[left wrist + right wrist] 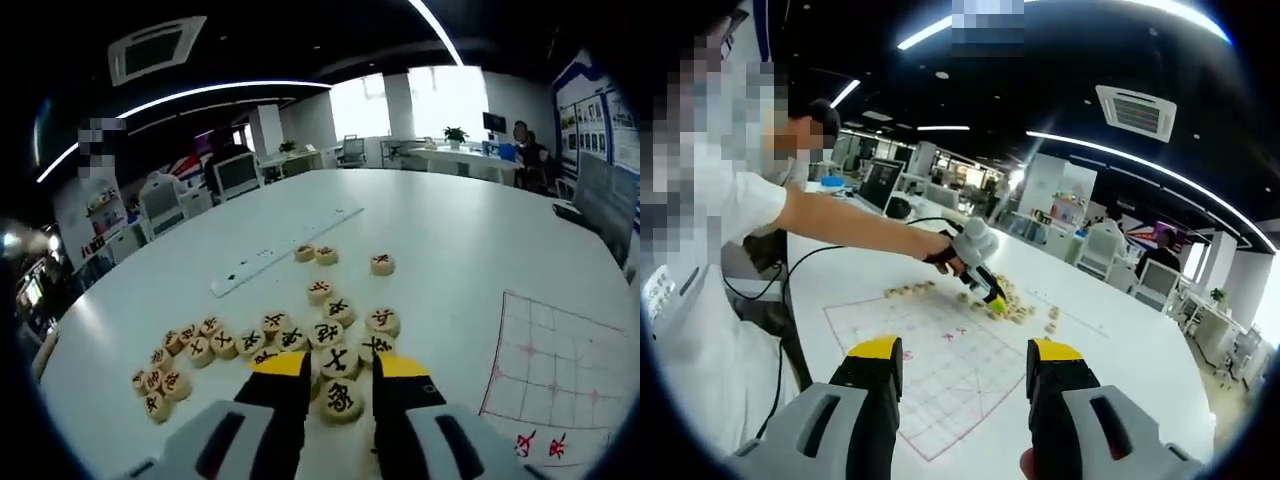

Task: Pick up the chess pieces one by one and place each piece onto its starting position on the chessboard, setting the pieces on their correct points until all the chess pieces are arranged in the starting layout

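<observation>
- In the left gripper view, the left gripper (338, 368) is low over the white table (450, 230), its 2 yellow-tipped jaws parted with a round wooden chess piece (341, 399) lying between them; I cannot tell whether the jaws touch it.
- Just beyond the tips lies the loose heap of chess pieces (290, 335), flat wooden discs with black or red characters, spreading away to the view's left in a curved string.
- A small group of 3 pieces (340, 258) lies apart, farther along the table.
- Beside those, a long white ruler-like strip (285, 250) lies at a slant on the table.
- At the view's right edge sits the corner of the chessboard (560, 365), a white sheet with red grid lines and red characters near its edge.
- In the right gripper view, the right gripper (965, 365) hovers above the near edge of the board sheet, jaws wide apart with nothing between them.
- Farther off in that view, a short row of pieces (908, 290) stands along the far edge of the board.
- The person's outstretched arm (855, 225) reaches to the heap beyond the board's far side.
- Behind the table are office desks, monitors (237, 172) and chairs.
</observation>
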Demonstrator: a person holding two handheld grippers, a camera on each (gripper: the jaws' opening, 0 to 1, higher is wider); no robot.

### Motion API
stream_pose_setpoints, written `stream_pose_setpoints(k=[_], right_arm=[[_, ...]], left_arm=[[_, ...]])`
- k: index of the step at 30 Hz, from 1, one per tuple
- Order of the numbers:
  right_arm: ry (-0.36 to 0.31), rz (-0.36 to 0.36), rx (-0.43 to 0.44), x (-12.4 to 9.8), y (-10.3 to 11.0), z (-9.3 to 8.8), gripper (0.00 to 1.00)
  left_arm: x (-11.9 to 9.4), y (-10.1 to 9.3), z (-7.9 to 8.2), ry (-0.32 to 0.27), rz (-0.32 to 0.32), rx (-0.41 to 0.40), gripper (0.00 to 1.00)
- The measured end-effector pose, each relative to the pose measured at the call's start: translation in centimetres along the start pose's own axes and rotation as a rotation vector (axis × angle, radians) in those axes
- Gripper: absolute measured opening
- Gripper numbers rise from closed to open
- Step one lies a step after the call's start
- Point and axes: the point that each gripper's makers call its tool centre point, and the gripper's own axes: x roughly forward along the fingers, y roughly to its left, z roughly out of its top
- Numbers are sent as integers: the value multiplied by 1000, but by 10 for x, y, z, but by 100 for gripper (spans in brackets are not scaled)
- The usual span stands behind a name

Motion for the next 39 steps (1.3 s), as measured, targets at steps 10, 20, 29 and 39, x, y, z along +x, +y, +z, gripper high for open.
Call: stream_pose_setpoints(k=[10, 20, 29, 39], right_arm=[[7, 23, -9, 6, 8, 0, 50], [17, 22, -4, 8, 2, 0, 50], [18, 36, -9, 9, 6, -1, 50], [14, 30, -9, 7, 1, 2, 50]], left_arm=[[-5, 9, -7, 15, -18, -65, 24], [4, 7, -3, 25, -21, -33, 23], [5, 23, -1, 51, 56, 22, 4], [-9, 26, -9, 61, 11, -18, 29]])
